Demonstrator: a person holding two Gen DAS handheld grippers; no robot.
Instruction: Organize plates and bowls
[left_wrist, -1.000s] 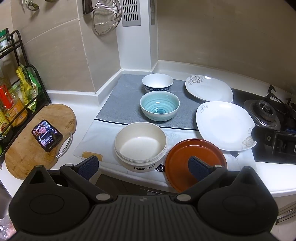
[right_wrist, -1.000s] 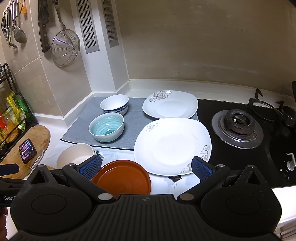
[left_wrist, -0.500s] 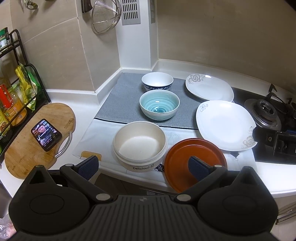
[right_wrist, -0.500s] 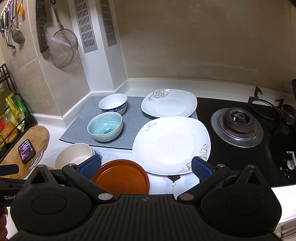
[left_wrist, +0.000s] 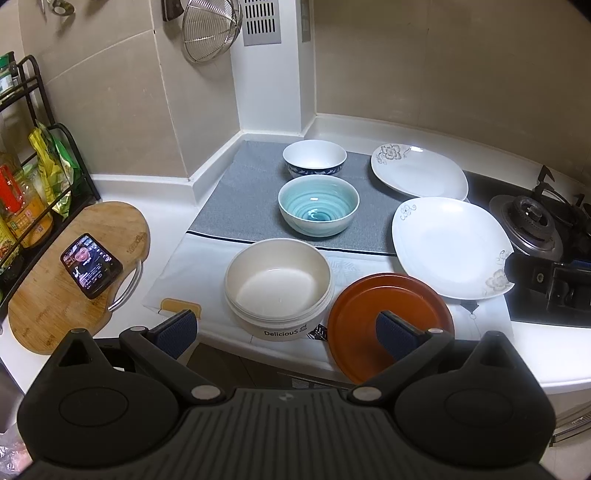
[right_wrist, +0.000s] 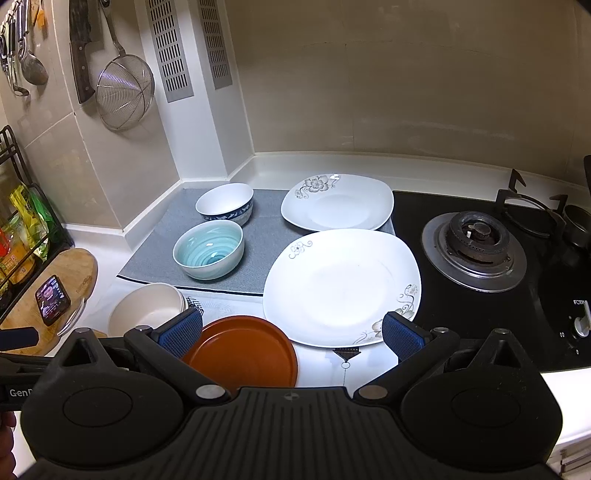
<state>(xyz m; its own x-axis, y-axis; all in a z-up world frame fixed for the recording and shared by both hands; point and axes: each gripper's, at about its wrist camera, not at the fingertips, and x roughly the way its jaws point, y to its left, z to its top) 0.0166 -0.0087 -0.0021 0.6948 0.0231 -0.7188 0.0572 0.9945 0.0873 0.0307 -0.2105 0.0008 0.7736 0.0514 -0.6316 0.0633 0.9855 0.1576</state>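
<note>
Left wrist view: the left gripper (left_wrist: 286, 326) hangs spread wide and empty at the near edge of the bench (left_wrist: 110, 184), its blue ribbed pads (left_wrist: 175, 326) apart. Just ahead between them sits a matte cream bowl (left_wrist: 277, 288), round and deep, printed "Delicious". Beside it on the right lies a flat round terracotta plate (left_wrist: 369, 306), partly covered by the right pad. Farther back on a grey woven mat (left_wrist: 236, 199) stand a glossy teal-swirled bowl (left_wrist: 318, 208) and a white bowl with a blue band (left_wrist: 314, 158). Two glazed white squarish plates with floral corners, the large plate (left_wrist: 448, 245) and the far plate (left_wrist: 419, 177), lie to the right.

Right wrist view: the right gripper (right_wrist: 291, 334) is likewise spread, holding nothing. The terracotta plate (right_wrist: 243, 350) lies just before it, its near rim hidden by the gripper body; the large plate (right_wrist: 340, 286) overlaps the hob (right_wrist: 476, 254) edge. The cream bowl (right_wrist: 147, 314) is half hidden behind the left pad.
</note>
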